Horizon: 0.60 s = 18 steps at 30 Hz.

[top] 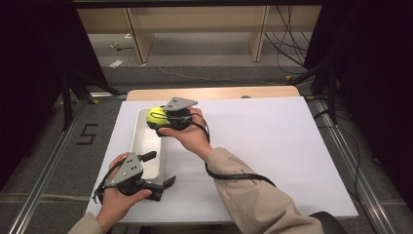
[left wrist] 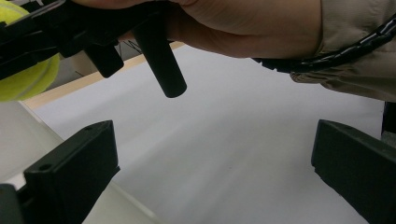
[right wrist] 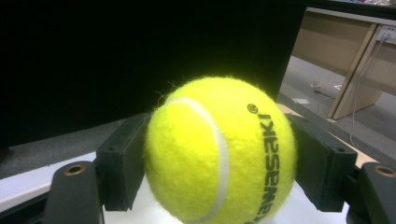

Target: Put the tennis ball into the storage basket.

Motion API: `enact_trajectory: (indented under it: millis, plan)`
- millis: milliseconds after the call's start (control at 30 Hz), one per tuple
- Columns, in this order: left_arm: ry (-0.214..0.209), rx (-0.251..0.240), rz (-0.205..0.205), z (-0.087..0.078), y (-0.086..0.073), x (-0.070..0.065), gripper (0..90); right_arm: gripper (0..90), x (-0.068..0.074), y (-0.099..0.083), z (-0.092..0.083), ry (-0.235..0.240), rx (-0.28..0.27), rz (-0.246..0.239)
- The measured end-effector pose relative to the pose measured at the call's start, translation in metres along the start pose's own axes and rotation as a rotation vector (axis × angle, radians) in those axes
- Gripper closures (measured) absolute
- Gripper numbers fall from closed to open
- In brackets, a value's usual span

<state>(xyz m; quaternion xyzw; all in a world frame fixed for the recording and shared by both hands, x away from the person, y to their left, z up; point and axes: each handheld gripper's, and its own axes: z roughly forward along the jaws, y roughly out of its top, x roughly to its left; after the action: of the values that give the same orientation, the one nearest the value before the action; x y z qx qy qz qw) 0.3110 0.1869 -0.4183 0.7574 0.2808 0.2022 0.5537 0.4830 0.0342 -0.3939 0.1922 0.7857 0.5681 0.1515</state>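
A yellow tennis ball (top: 157, 115) is clamped between the black jaws of my right gripper (top: 158, 122), held above the far end of a long white tray (top: 140, 148). In the right gripper view the ball (right wrist: 219, 151) sits pressed between both pads, its black lettering facing right. My left gripper (top: 158, 170) rests near the tray's near end, jaws wide apart with nothing between them. In the left gripper view its two jaws frame bare white board, and the ball (left wrist: 25, 74) shows at the upper left under the right hand (left wrist: 243, 28).
A white board (top: 272, 146) covers the table, with a wooden strip (top: 214, 92) along its far edge. Grey floor, metal rails and wooden furniture legs lie beyond. A black cable (top: 234, 175) trails along the right sleeve.
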Motion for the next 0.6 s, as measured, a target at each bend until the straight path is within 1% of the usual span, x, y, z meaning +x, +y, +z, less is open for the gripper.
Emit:
enact_trajectory:
  millis: [600]
  plan:
    - [0.000, -0.001, 0.001, -0.0003, 0.0000, -0.0002, 0.1, 27.3, 0.0039, 0.0031, 0.0102, 0.012, 0.009, -0.009]
